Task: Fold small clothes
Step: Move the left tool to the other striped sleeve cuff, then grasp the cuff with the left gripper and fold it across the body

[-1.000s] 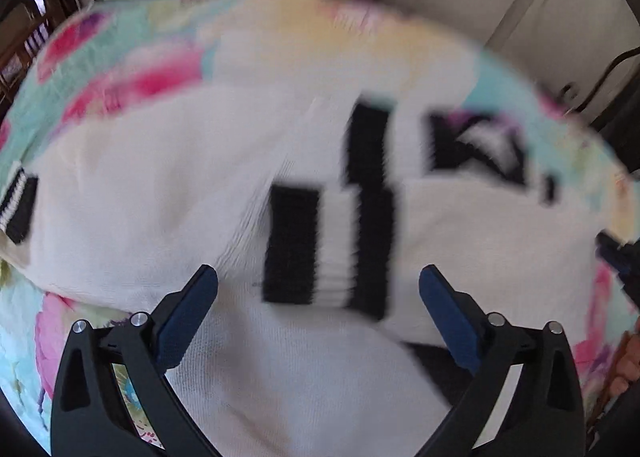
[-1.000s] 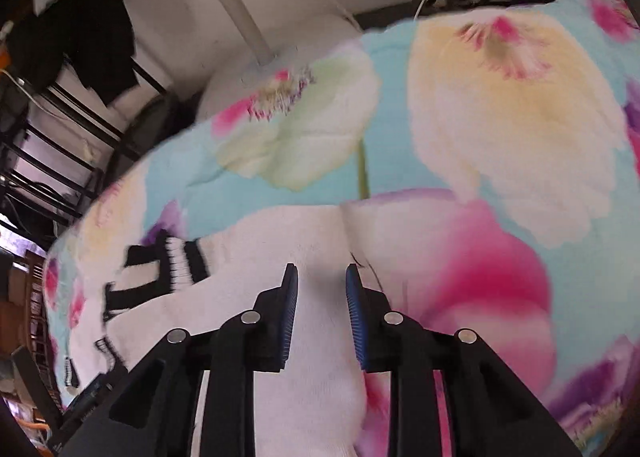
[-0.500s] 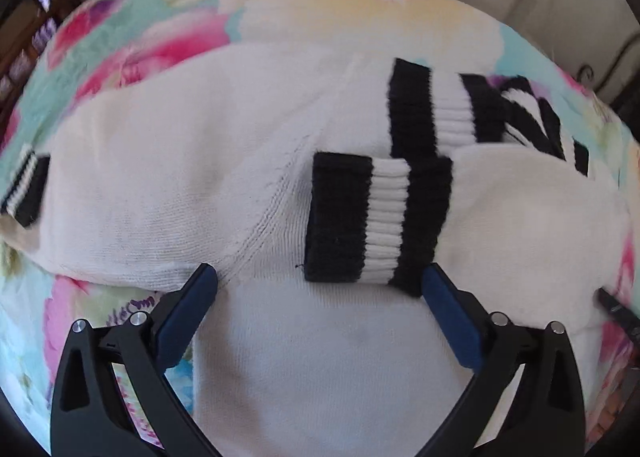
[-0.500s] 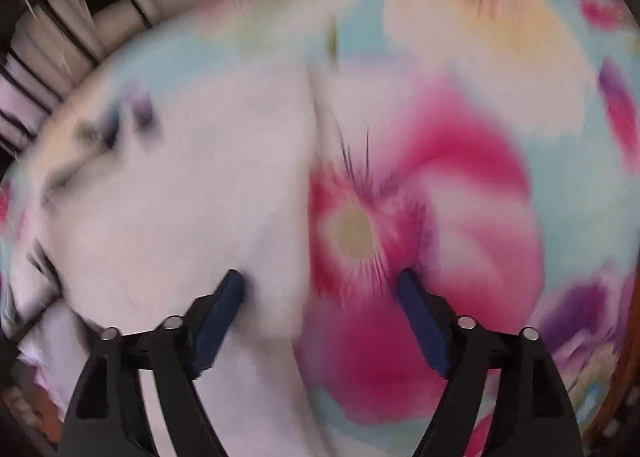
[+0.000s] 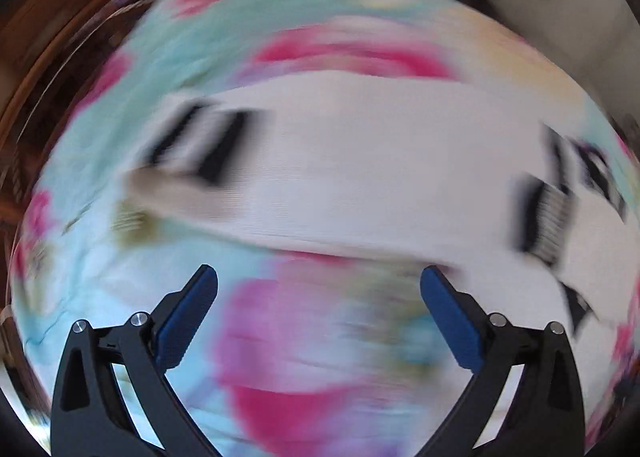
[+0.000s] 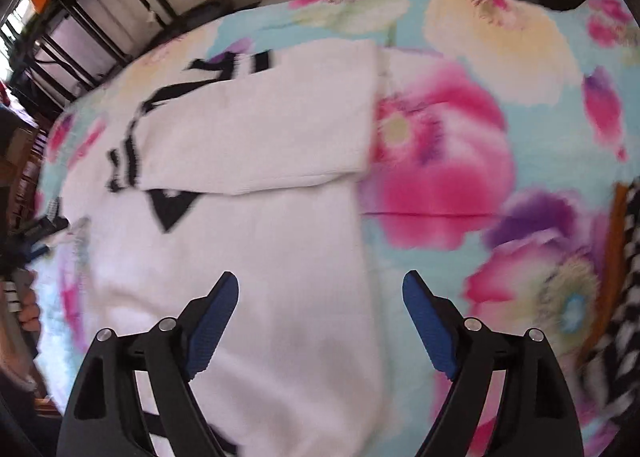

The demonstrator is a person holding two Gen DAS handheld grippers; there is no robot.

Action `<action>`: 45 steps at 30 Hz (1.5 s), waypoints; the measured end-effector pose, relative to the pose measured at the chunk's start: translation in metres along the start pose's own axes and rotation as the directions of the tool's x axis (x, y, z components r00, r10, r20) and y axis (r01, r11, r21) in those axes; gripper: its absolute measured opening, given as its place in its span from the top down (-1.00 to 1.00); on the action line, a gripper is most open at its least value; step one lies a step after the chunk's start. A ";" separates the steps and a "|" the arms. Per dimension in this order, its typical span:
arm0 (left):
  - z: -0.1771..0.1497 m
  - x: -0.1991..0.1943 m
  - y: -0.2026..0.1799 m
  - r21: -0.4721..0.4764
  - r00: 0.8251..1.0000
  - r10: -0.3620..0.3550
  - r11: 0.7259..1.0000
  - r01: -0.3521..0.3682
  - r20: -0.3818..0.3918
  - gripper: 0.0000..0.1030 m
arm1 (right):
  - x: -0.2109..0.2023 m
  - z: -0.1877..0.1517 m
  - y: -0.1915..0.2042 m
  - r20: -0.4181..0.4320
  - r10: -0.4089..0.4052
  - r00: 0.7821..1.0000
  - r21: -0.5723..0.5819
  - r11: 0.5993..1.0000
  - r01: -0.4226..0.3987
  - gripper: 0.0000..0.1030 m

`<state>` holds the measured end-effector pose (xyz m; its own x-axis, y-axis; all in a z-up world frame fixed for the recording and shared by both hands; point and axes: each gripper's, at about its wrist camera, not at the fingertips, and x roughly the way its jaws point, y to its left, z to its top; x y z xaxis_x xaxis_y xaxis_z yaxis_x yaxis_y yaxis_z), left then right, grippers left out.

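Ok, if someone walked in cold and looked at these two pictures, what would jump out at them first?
The loud floral bedspread, turquoise with big pink and yellow blooms, fills both views. A white knit sweater with black-striped cuffs lies on it, left of centre in the right wrist view, one sleeve folded across its body. At the bottom of each view, the blue-padded right hand-held gripper and left hand-held gripper stand open, holding nothing.

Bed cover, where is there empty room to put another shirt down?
The flowered cover is bare right of the white sweater, up to a black-and-white cloth at the right edge. The sweater fills the left side in the right wrist view.
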<state>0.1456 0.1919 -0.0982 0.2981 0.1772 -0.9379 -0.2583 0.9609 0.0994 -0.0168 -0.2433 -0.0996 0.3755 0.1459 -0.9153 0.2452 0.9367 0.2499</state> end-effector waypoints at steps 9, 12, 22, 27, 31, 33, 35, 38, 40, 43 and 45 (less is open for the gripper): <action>0.041 0.032 0.071 0.051 0.951 0.258 0.961 -0.270 0.172 -0.91 | 0.018 -0.025 0.041 -0.061 0.056 0.997 0.008 0.998 -0.056 -0.64; 0.030 0.027 0.069 0.234 0.925 0.253 0.917 -0.323 0.283 -0.91 | 0.026 -0.028 0.047 -0.078 0.053 0.996 0.000 0.999 -0.054 -0.64; 0.026 0.029 0.065 0.285 0.868 0.301 0.858 -0.428 0.396 -0.90 | 0.030 -0.030 0.060 -0.063 0.011 0.998 -0.085 0.996 -0.016 -0.64; 0.022 0.034 0.035 0.353 0.861 0.289 0.821 -0.448 0.419 -0.47 | 0.030 -0.027 0.057 -0.054 0.025 0.998 -0.062 0.998 -0.028 -0.64; 0.038 0.042 0.046 0.321 0.953 0.168 0.915 -0.246 0.251 0.76 | 0.027 -0.028 0.067 -0.048 0.038 0.998 -0.104 0.994 -0.043 -0.62; 0.043 0.038 0.054 0.287 0.961 0.137 0.936 -0.205 0.239 0.79 | 0.022 -0.027 0.072 -0.040 0.059 0.997 -0.109 0.992 -0.063 -0.62; 0.048 0.025 0.062 0.239 0.971 0.065 0.964 -0.121 0.231 0.80 | 0.018 -0.025 0.075 -0.035 0.090 0.995 -0.103 0.990 -0.093 -0.62; 0.047 -0.006 0.058 0.208 0.967 -0.071 0.978 0.019 0.245 0.80 | 0.010 -0.019 0.080 -0.034 0.186 0.982 -0.057 0.980 -0.188 -0.62; 0.039 -0.034 0.038 0.235 0.950 -0.176 0.965 0.115 0.259 0.80 | 0.004 -0.013 0.083 -0.043 0.316 0.948 0.013 0.949 -0.316 -0.62; 0.017 -0.067 -0.008 0.315 0.924 -0.271 0.932 0.182 0.269 0.80 | -0.009 -0.004 0.088 -0.021 0.458 0.889 0.095 0.886 -0.454 -0.62; 0.004 -0.082 -0.040 0.361 0.912 -0.322 0.907 0.218 0.256 0.80 | -0.018 0.006 0.088 0.016 0.547 0.837 0.155 0.826 -0.543 -0.62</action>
<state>0.1349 0.1392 -0.0241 0.5900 -0.0931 -0.8020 0.1629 0.9866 0.0053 0.0035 -0.1653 -0.0594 0.4623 0.6297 -0.6242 0.1371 0.6448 0.7520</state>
